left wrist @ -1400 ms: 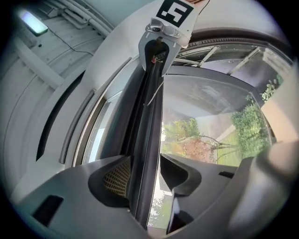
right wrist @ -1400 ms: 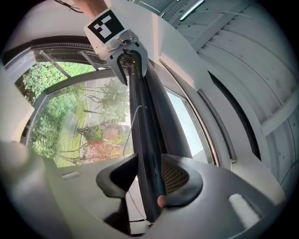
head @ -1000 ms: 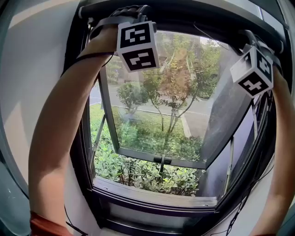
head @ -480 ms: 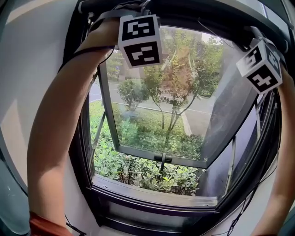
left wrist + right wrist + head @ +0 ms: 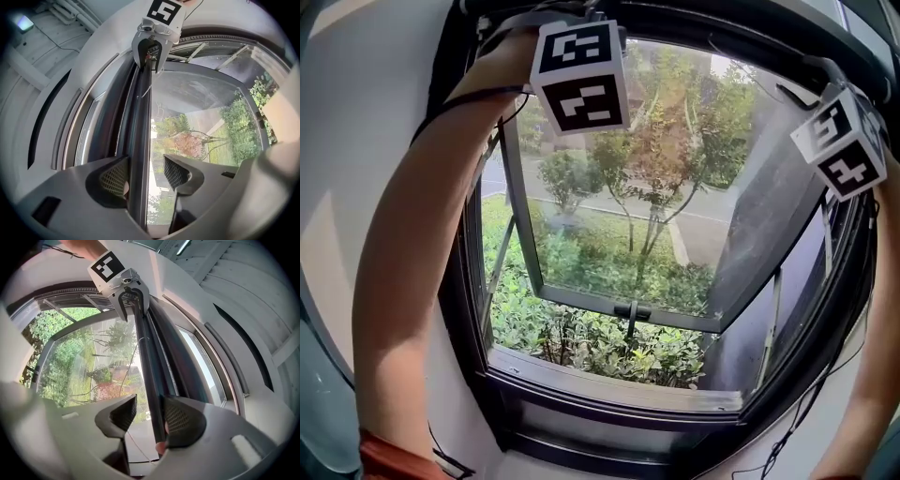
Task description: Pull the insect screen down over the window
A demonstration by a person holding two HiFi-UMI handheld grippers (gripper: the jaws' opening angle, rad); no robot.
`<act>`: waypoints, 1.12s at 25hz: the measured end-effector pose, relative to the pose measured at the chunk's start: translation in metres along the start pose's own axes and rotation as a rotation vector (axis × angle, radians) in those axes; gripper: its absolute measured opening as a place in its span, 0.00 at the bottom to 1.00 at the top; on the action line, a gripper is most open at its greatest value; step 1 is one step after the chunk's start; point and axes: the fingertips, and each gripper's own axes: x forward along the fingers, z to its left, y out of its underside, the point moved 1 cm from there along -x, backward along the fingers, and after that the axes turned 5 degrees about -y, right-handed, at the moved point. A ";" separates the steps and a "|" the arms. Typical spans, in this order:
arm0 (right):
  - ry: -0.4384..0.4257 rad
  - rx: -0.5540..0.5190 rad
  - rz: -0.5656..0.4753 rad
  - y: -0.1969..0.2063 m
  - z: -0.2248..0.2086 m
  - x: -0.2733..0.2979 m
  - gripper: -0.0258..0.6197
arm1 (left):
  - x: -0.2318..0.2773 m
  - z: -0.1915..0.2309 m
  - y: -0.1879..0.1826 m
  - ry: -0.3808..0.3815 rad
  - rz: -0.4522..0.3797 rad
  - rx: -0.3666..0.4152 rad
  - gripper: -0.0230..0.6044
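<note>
Screen is not down yet. The slim, dark metal pull bar (image 5: 140, 136) of the insect screen runs along the top edge of the black window frame (image 5: 581, 419). No mesh crosses the opening below it. The clear glass sash (image 5: 628, 234) is swung outward, with garden visible through and under it.

Left gripper (image 5: 145, 173), grey plastic with meshed pads (image 5: 115, 176): jaws apart, straddling the bar on the left part of the top edge. The bar lies against one pad with daylight between it and the other, so no clamp. Its jaws have just been opening.

Right gripper (image 5: 151, 417): same situation near the frame's top right corner. The bar sits between the jaws against one pad, with a clear gap to the other. Its jaws have also just been opening, so no grip here either.

My read: the step in hand is getting a real hold on the bar before the pull. To do it well:
- Seat the bar deep between the pads, then close both sides fully. One-pad contact will likely slip off.
- Bring both ends down together, keeping the bar parallel to the pale sill (image 5: 609, 389). If one end leads, it will probably rack in the side channels.
- Pull along the plane of the frame, not inward toward the body.
- Keep the rate steady. If the roller is sprung, a lost grip could let the bar snap back up.
</note>
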 end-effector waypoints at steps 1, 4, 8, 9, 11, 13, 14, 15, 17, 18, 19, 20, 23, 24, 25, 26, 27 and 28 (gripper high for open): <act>-0.008 0.004 0.001 0.000 0.001 0.000 0.33 | 0.000 -0.001 0.000 0.008 -0.001 -0.005 0.39; -0.034 0.019 -0.004 -0.001 0.007 -0.003 0.33 | -0.003 -0.004 0.000 0.037 -0.013 -0.038 0.39; -0.041 -0.005 -0.002 -0.002 0.012 -0.007 0.33 | -0.011 -0.005 -0.002 0.058 -0.030 -0.058 0.38; -0.049 -0.007 0.000 -0.002 0.016 -0.008 0.33 | -0.013 -0.009 -0.001 0.062 -0.032 -0.052 0.38; -0.065 -0.009 -0.002 -0.001 0.024 -0.011 0.33 | -0.018 -0.017 0.000 0.078 -0.036 -0.050 0.38; -0.077 -0.016 -0.003 -0.001 0.034 -0.014 0.33 | -0.023 -0.024 0.000 0.102 -0.036 -0.052 0.38; -0.083 -0.021 -0.002 -0.001 0.039 -0.016 0.33 | -0.026 -0.028 0.000 0.116 -0.036 -0.053 0.38; -0.090 -0.025 -0.002 0.000 0.044 -0.019 0.33 | -0.029 -0.032 0.000 0.131 -0.038 -0.054 0.38; -0.108 -0.032 -0.003 0.001 0.054 -0.023 0.34 | -0.036 -0.040 0.000 0.153 -0.049 -0.054 0.38; -0.118 -0.035 -0.004 0.002 0.059 -0.026 0.34 | -0.039 -0.045 0.000 0.162 -0.054 -0.050 0.38; -0.128 -0.037 -0.004 0.002 0.063 -0.029 0.34 | -0.043 -0.050 0.000 0.170 -0.058 -0.047 0.38; -0.139 -0.037 -0.004 0.003 0.068 -0.031 0.34 | -0.046 -0.054 0.000 0.181 -0.059 -0.045 0.38; -0.158 -0.034 -0.004 0.003 0.076 -0.035 0.34 | -0.052 -0.064 -0.001 0.216 -0.054 -0.043 0.38; -0.164 -0.028 -0.004 0.003 0.078 -0.036 0.34 | -0.054 -0.067 -0.001 0.228 -0.051 -0.041 0.38; -0.171 -0.020 -0.005 0.003 0.080 -0.037 0.34 | -0.056 -0.069 -0.001 0.237 -0.051 -0.039 0.38; -0.179 -0.009 -0.008 0.003 0.082 -0.039 0.34 | -0.058 -0.072 0.000 0.244 -0.052 -0.038 0.39; -0.188 0.003 -0.013 0.002 0.085 -0.041 0.35 | -0.061 -0.074 0.000 0.249 -0.054 -0.035 0.39; -0.198 0.013 -0.018 0.001 0.088 -0.043 0.35 | -0.063 -0.078 0.000 0.253 -0.056 -0.031 0.39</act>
